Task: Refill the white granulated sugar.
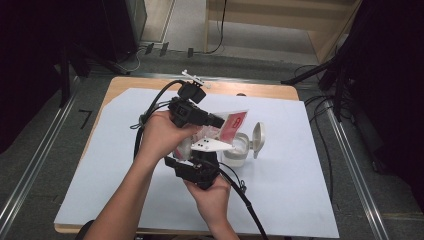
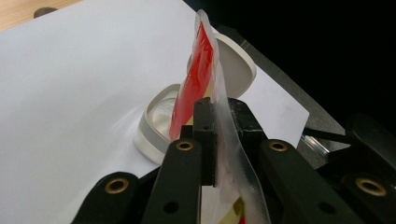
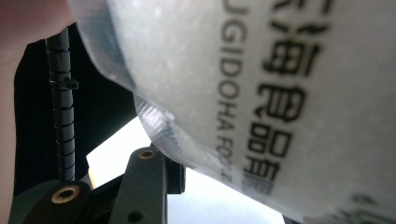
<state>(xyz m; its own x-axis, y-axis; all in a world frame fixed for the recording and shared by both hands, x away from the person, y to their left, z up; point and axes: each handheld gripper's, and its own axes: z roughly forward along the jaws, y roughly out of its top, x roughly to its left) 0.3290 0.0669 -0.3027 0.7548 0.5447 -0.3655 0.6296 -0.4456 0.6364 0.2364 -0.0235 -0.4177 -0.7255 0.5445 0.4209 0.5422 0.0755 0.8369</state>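
A clear plastic pouch [image 1: 234,121] with a red label hangs above the table between my two grippers. My left gripper [image 1: 218,121] is shut on its upper edge; in the left gripper view the jaws [image 2: 217,114] pinch the film of the pouch [image 2: 195,77] edge-on. My right gripper [image 1: 202,156], held from below, is shut on the pouch's lower, bulging part; the printed pouch [image 3: 289,93] lies across that view against one finger [image 3: 150,179], and the other finger is hidden. Below the pouch stands a small clear container [image 1: 235,152] with its flip lid [image 1: 258,137] open.
A large white sheet [image 1: 285,190] covers the wooden table [image 1: 150,83]. Black cables trail from both grippers, one [image 1: 247,202] toward the front edge. Dark stands and floor rails flank the table.
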